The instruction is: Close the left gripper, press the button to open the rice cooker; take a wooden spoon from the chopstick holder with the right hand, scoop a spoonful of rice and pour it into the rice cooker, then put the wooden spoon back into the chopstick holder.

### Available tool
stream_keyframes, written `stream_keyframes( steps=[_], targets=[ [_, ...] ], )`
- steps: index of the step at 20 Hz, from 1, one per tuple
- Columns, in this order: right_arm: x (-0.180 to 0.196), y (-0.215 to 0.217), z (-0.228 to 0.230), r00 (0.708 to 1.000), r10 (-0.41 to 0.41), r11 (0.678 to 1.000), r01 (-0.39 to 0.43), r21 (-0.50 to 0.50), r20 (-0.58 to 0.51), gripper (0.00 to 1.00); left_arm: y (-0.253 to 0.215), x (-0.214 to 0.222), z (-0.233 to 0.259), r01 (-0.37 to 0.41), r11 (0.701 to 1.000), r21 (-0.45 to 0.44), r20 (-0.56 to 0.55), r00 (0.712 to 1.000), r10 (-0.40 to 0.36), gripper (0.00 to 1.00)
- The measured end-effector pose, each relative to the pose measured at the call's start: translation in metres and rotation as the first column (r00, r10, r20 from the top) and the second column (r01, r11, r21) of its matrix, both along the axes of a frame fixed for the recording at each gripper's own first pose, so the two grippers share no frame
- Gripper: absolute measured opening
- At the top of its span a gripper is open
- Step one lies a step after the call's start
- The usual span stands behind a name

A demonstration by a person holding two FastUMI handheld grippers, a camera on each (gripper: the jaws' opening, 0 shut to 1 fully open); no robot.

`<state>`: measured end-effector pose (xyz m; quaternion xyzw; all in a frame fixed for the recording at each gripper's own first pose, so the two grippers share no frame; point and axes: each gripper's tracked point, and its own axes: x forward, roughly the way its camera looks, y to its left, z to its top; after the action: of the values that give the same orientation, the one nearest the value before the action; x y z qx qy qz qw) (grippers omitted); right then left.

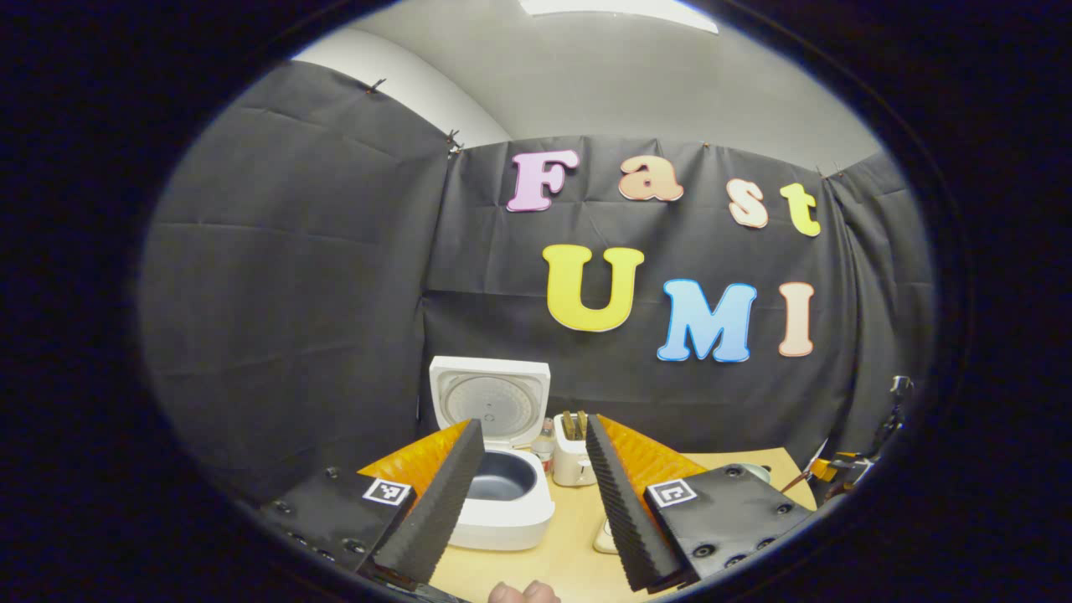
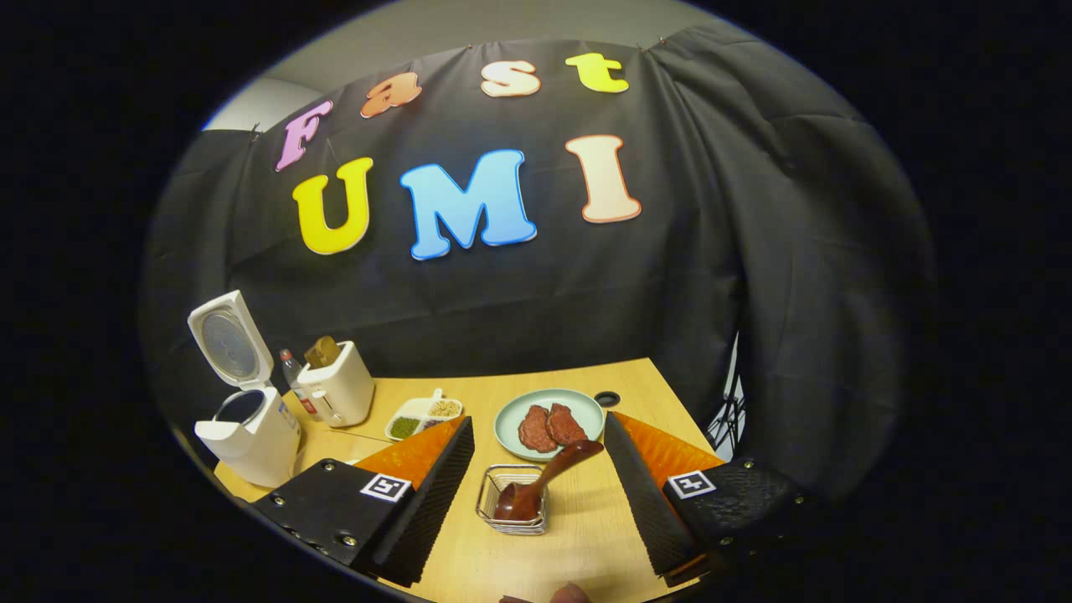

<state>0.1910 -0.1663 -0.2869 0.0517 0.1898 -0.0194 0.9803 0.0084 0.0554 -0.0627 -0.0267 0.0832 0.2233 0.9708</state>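
- The rice cooker (image 1: 502,490) stands on the table (image 1: 569,553) with its lid (image 1: 490,402) up; the pot looks empty.
- The left gripper (image 1: 532,502) has wide jaws, holding nothing.
- The wooden spoon (image 2: 544,481) leans in the wire chopstick holder (image 2: 512,502), between the wide, empty jaws of the right gripper (image 2: 536,502).
- Behind the holder is a plate (image 2: 548,423) with two dark red pieces.
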Motion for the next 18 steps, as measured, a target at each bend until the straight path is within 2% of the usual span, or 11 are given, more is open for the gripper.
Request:
stream_keyframes(
  steps=[3,4,6,8,9,11,12,13,15,17,18],
  targets=[
    [0.012,-0.003,-0.035,0.999,-0.019,0.998,0.021,0.062,-0.04,0.95,-0.015,-0.009,0.007,0.0,1.0,0.028,-0.007,1.0,0.0,0.87],
    [0.016,-0.001,-0.046,0.998,-0.018,0.995,0.024,0.096,-0.061,0.95,-0.02,-0.01,0.005,0.003,1.0,0.031,-0.018,1.0,-0.002,0.82],
    [0.024,-0.003,-0.059,0.997,-0.035,0.993,0.042,0.108,-0.073,0.96,-0.029,-0.014,-0.002,0.009,0.999,0.04,-0.05,0.999,-0.007,0.87],
    [0.034,-0.002,-0.071,0.996,-0.037,0.993,0.045,0.106,-0.082,0.98,-0.037,-0.015,-0.006,0.019,0.998,0.052,-0.085,0.996,-0.015,0.87],
    [0.037,-0.002,-0.077,0.995,-0.038,0.992,0.049,0.116,-0.095,0.98,-0.041,-0.016,-0.006,0.023,0.998,0.055,-0.091,0.996,-0.018,0.82],
    [0.044,-0.002,-0.085,0.993,-0.042,0.989,0.057,0.135,-0.112,0.98,-0.046,-0.012,-0.011,0.03,0.998,0.049,-0.098,0.995,-0.025,0.87],
    [0.047,-0.004,-0.088,0.992,-0.051,0.988,0.067,0.137,-0.115,0.95,-0.048,-0.012,-0.013,0.032,0.999,0.04,-0.102,0.994,-0.028,0.82],
    [0.049,-0.003,-0.089,0.992,-0.052,0.987,0.069,0.144,-0.117,0.78,-0.049,-0.012,-0.015,0.032,0.999,0.033,-0.104,0.994,-0.028,0.85],
    [0.051,0.004,-0.096,0.99,-0.036,0.982,0.061,0.177,-0.139,0.75,-0.048,-0.013,-0.018,0.027,0.999,0.02,-0.109,0.994,-0.025,0.92],
    [0.054,0.009,-0.105,0.985,-0.018,0.978,0.053,0.203,-0.17,0.75,-0.045,-0.016,-0.02,0.02,1.0,0.007,-0.111,0.994,-0.019,0.85],
    [0.053,0.01,-0.106,0.984,-0.027,0.975,0.065,0.213,-0.175,0.69,-0.043,-0.017,-0.02,0.013,1.0,0.004,-0.11,0.994,-0.012,0.82]
  ],
)
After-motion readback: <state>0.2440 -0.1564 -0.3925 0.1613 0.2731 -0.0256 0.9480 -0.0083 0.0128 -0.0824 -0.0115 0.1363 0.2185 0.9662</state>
